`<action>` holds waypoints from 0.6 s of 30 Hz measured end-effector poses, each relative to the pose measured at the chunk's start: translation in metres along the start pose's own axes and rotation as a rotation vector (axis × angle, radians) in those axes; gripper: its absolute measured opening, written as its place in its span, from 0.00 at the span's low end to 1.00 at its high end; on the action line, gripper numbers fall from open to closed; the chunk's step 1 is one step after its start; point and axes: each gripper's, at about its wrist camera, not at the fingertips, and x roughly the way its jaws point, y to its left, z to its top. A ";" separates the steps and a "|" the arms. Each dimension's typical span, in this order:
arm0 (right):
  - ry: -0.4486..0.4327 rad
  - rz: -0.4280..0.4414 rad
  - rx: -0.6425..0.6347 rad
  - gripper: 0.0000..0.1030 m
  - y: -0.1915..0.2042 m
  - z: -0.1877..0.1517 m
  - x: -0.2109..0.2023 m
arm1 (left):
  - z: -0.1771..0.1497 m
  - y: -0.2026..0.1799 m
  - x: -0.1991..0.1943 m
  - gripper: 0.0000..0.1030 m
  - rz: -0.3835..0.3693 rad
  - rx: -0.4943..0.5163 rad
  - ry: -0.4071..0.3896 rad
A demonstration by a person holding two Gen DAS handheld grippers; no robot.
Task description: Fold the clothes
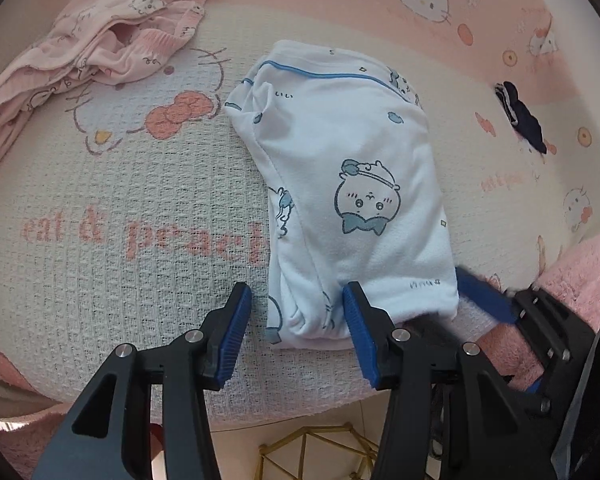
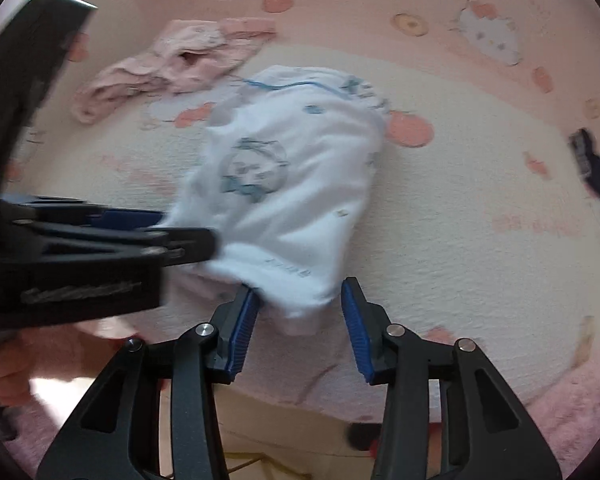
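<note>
White garment: a folded white top with blue piping, a cartoon face print and small blue motifs lies near the middle of the bed cover, its near end at the front edge between the two grippers.
Fabric: soft knit, layered into a thick oblong bundle, folds bunched at the near-left corner.
Left gripper: the left gripper points steeply down at the bundle's near-left corner; jaws stand wide, the blue ribbed pads apart from the cloth on the left side, the right pad just at the fabric's edge; nothing is pinched.
Right gripper: the right gripper hangs over the near-right corner, jaws about half spread, the corner lying between the pads; the picture is blurred, and I cannot tell if the left pad touches the cloth.
Nearby clothes: a crumpled pink garment with ribbed cuffs lies well apart at the far left; a small dark item sits well apart at the far right.
Surface: a cream waffle-weave bed cover with pink cartoon cats, bows and lettering.
Edge: fluffy pink fabric at the right; a gold wire frame shows below the bed's front.
</note>
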 end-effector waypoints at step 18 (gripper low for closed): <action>0.069 -0.180 -0.089 0.45 -0.016 -0.018 -0.012 | 0.010 -0.001 0.005 0.54 -0.011 0.033 0.016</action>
